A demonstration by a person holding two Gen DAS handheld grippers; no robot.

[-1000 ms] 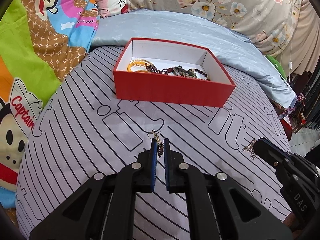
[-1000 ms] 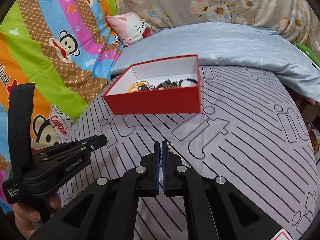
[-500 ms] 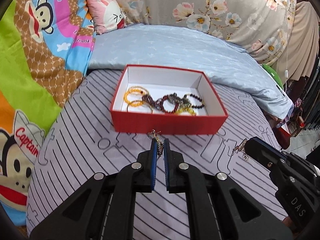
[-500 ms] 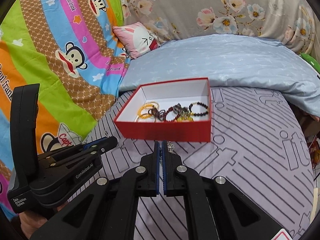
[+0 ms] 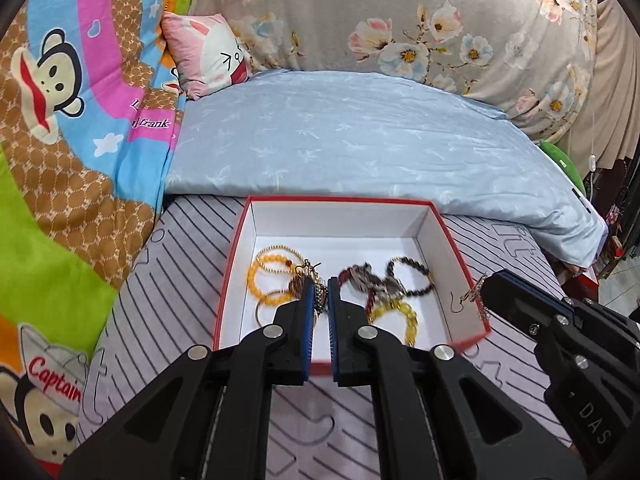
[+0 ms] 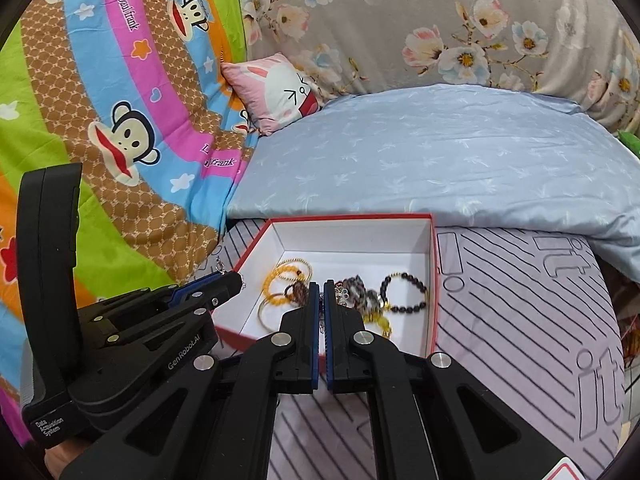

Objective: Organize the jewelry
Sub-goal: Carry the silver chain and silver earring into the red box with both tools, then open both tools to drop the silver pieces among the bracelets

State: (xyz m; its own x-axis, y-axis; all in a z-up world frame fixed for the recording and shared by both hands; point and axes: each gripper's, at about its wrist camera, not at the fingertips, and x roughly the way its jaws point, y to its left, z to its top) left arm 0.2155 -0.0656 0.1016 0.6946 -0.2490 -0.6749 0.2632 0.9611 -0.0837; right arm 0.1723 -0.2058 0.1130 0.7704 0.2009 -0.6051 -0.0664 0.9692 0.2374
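Earrings carried to the red box

Both grippers hung over the red box (image 5: 464, 240) on the striped bedspread (image 6: 520, 320), the left gripper (image 5: 319, 286) pinching a gold earring (image 5: 316, 280), the right gripper (image 6: 321, 286) pinching a hooked earring (image 5: 468, 298). Bracelets (image 6: 404, 292) lay inside. Judged next: part the jaws so each earring drops inside the walls.

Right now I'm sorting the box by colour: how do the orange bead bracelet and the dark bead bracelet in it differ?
The orange bead bracelet lies in the left part of the red box; the dark bead bracelet lies in the right part. The orange one overlaps thin gold bangles; the dark one lies mostly on bare white floor. The orange beads look translucent and bright, the dark ones nearly black. Both are round beaded loops lying flat.
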